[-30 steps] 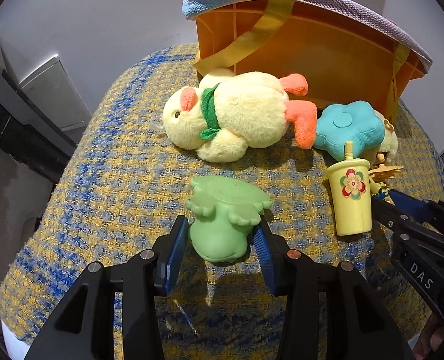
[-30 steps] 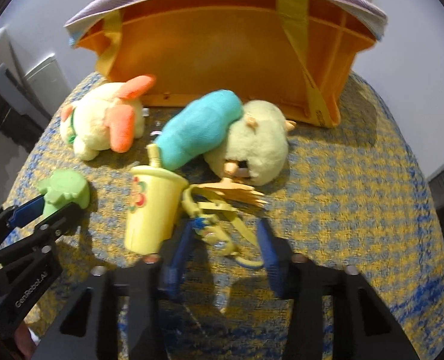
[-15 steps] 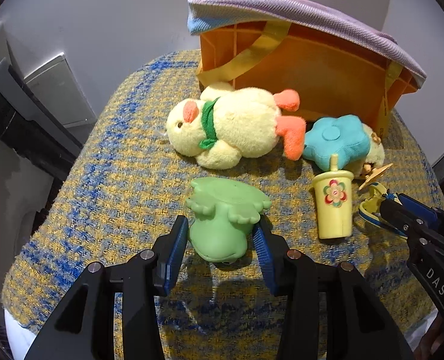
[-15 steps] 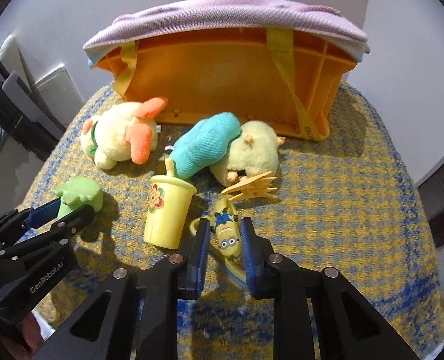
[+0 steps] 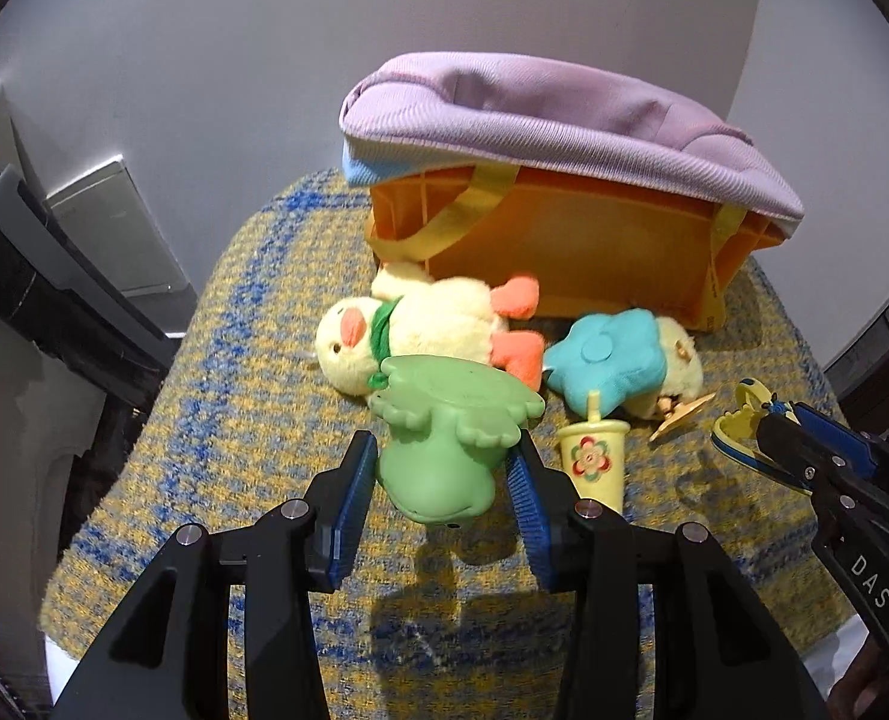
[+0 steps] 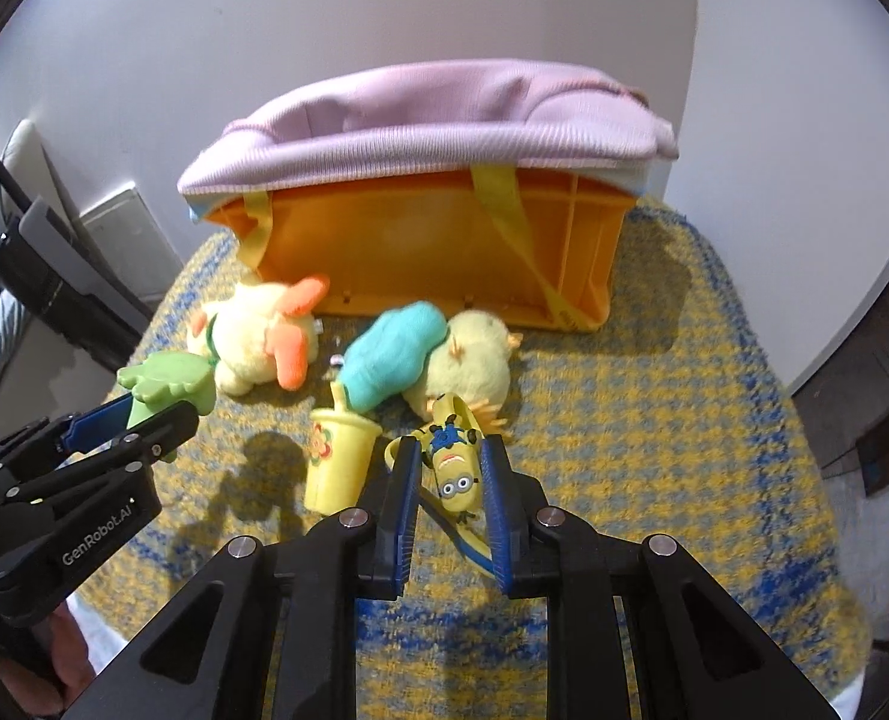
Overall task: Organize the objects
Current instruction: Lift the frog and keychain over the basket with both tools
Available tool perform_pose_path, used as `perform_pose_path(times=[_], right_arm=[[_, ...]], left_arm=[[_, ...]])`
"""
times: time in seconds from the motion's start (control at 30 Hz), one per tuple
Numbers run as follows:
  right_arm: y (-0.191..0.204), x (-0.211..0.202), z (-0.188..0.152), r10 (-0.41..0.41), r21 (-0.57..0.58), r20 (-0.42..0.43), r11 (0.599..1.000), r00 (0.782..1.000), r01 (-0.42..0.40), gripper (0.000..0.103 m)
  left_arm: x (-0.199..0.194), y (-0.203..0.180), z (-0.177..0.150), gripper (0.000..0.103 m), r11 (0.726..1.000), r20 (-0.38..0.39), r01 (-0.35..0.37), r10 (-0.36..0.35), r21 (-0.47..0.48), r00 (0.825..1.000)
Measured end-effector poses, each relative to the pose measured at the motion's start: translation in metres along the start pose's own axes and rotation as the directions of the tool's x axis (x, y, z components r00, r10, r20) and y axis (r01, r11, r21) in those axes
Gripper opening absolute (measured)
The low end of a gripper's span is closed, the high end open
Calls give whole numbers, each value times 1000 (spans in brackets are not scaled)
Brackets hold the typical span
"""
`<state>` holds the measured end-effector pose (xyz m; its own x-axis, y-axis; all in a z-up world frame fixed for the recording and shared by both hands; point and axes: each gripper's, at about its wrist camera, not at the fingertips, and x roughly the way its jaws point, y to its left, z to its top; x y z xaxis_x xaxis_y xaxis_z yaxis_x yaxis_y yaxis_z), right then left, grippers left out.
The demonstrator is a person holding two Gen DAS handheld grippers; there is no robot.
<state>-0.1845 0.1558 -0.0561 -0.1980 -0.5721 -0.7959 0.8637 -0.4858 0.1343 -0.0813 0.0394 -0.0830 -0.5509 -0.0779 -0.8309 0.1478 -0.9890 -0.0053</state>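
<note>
My left gripper [image 5: 444, 462] is shut on a green rubber toy [image 5: 444, 438] and holds it above the checked cloth. It also shows in the right wrist view [image 6: 168, 387]. My right gripper [image 6: 447, 465] is shut on a yellow minion toy [image 6: 456, 459] with a yellow and blue strap, lifted off the cloth. An orange basket [image 5: 570, 252] with a purple fabric liner [image 5: 552, 114] stands at the back, also in the right wrist view [image 6: 432, 252].
A yellow duck plush [image 5: 420, 330], a teal and yellow plush [image 5: 612, 354] and a small yellow cup with a straw [image 5: 594, 459] lie on the blue and yellow checked cloth [image 5: 252, 420] before the basket. A wall stands behind.
Both grippers have risen and pulled back. The left lifted the green toy off the cloth. The right closed on the minion toy and lifted it.
</note>
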Motion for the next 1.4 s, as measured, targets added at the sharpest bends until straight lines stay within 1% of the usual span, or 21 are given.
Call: perform_pose_path(times=[0.33, 0.53, 0.73, 1.07, 1.4], right_arm=[[1, -35, 40, 1, -17, 89, 1000, 996, 1, 21], [2, -54, 71, -2, -33, 152, 999, 988, 7, 21], [-2, -63, 101, -8, -33, 197, 999, 980, 15, 21], [-4, -58, 149, -19, -52, 231, 998, 973, 32, 21], [-9, -31, 180, -21, -46, 205, 998, 978, 31, 21]], left_arm=[[-20, 1, 45, 44, 1000, 64, 11, -11, 8, 998], [-32, -4, 74, 44, 999, 108, 15, -18, 34, 994], [-39, -11, 107, 44, 998, 137, 22, -28, 51, 990], [-25, -14, 153, 44, 998, 148, 27, -35, 61, 988], [1, -21, 180, 44, 996, 117, 35, -44, 78, 992]])
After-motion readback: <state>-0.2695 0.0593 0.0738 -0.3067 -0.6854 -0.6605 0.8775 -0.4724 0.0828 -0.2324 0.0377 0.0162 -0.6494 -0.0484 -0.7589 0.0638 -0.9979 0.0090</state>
